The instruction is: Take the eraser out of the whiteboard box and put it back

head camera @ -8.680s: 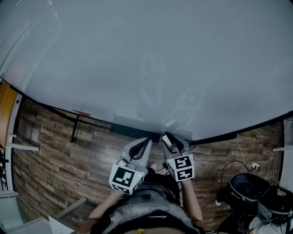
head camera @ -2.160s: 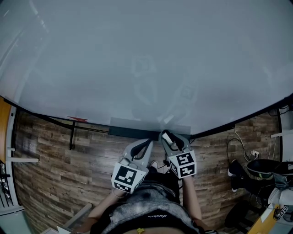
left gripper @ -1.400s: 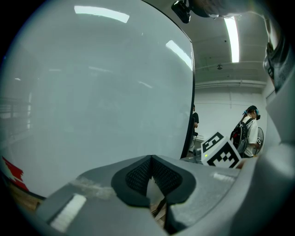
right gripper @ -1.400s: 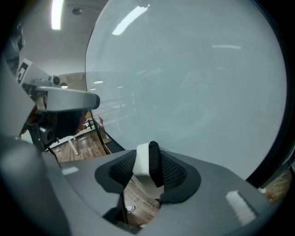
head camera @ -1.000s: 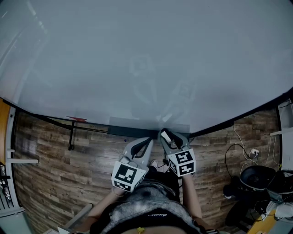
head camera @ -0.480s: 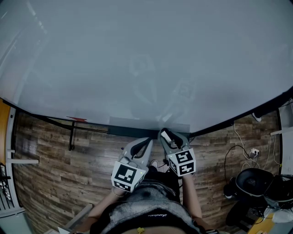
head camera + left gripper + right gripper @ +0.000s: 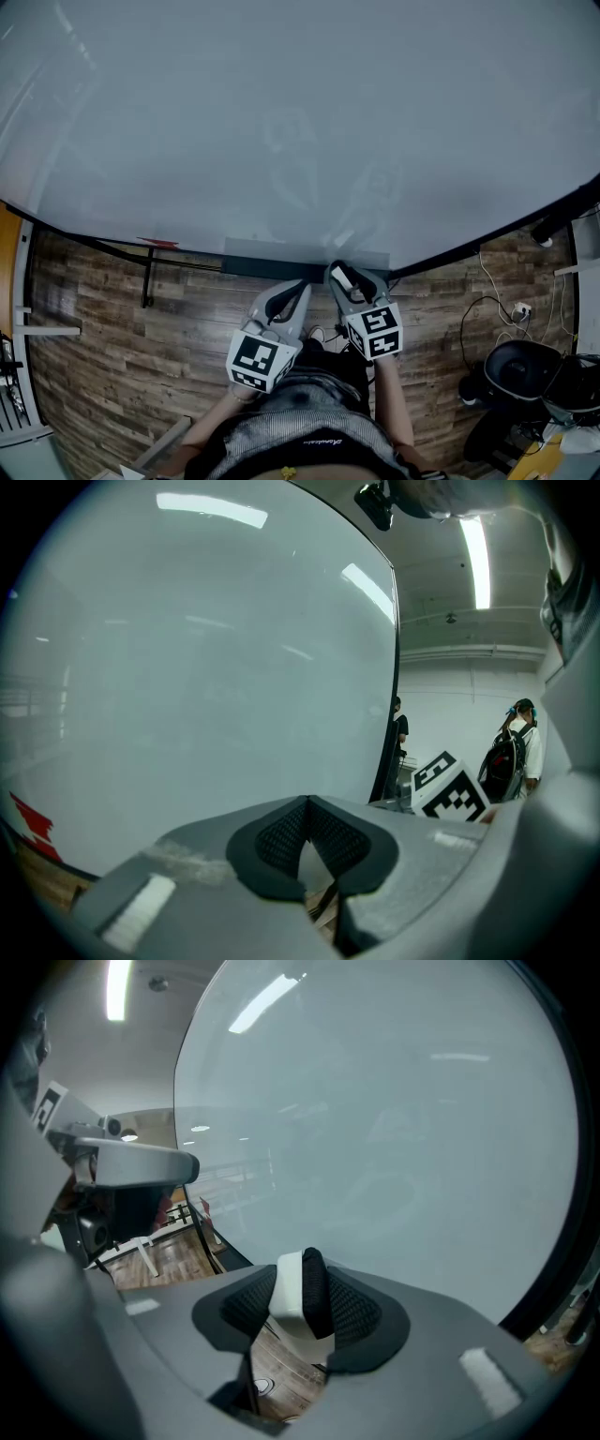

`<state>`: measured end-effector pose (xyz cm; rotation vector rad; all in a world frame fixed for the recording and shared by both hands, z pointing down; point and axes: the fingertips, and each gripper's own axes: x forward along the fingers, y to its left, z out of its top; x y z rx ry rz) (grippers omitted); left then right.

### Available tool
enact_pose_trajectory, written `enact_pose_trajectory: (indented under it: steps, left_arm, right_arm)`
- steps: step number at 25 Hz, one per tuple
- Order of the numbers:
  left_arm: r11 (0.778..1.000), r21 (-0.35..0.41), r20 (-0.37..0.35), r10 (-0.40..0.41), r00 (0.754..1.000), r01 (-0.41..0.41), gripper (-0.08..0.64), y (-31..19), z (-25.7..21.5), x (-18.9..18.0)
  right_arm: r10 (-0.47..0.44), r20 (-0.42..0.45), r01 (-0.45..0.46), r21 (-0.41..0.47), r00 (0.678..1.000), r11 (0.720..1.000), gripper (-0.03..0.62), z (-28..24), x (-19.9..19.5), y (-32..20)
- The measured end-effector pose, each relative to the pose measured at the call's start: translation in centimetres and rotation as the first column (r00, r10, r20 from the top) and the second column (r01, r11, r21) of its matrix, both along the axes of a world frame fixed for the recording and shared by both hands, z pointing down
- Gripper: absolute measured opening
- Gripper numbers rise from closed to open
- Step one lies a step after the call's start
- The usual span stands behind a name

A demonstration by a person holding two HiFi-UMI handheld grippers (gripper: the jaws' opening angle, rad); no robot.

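I stand facing a large whiteboard [image 7: 300, 122]. A dark box [image 7: 267, 268] is fixed along its lower edge. My right gripper [image 7: 343, 277] hovers just in front of the box's right part. It holds a white and black eraser [image 7: 300, 1290] upright between its pads. Its jaws are opening slightly, with the pads still against the eraser [image 7: 342, 278]. My left gripper [image 7: 298, 292] hangs beside it, shut with nothing in it. In the left gripper view its pads [image 7: 281, 832] meet at the tips.
A small red object [image 7: 157, 243] lies on the board's ledge to the left. A black office chair [image 7: 521, 373] and cables [image 7: 495, 298] are on the wooden floor at the right. People [image 7: 518, 747] stand in the far background of the left gripper view.
Both grippers have kept their place, the eraser staying in the right one. The black chair on the floor at the right has shifted about.
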<state>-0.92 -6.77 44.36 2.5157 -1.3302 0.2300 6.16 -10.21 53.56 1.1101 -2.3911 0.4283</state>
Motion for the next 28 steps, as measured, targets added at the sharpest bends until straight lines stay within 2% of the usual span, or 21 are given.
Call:
enact_pose_trajectory:
  steps: [14,26,28]
  left_arm:
    - [0.998,0.006,-0.002,-0.063,0.998,0.063,0.000,-0.6,-0.1,-2.9]
    - [1.000,-0.015,-0.008,-0.020,1.000,0.020,0.000,0.0,0.6,-1.6]
    - [1.000,-0.020,-0.009,-0.008,1.000,0.007,0.000,0.1,0.8,-1.2]
  right_arm:
    - [0.007,0.016,-0.007,0.013,1.000,1.000,0.202,-1.4,0.2,1.5]
    - [0.026,0.022,-0.027,0.029,0.999,0.999,0.201,-2.4,0.7,2.5]
    - [0.025,0.023,-0.026,0.031,0.999,0.999,0.181,-2.5,0.7,2.7]
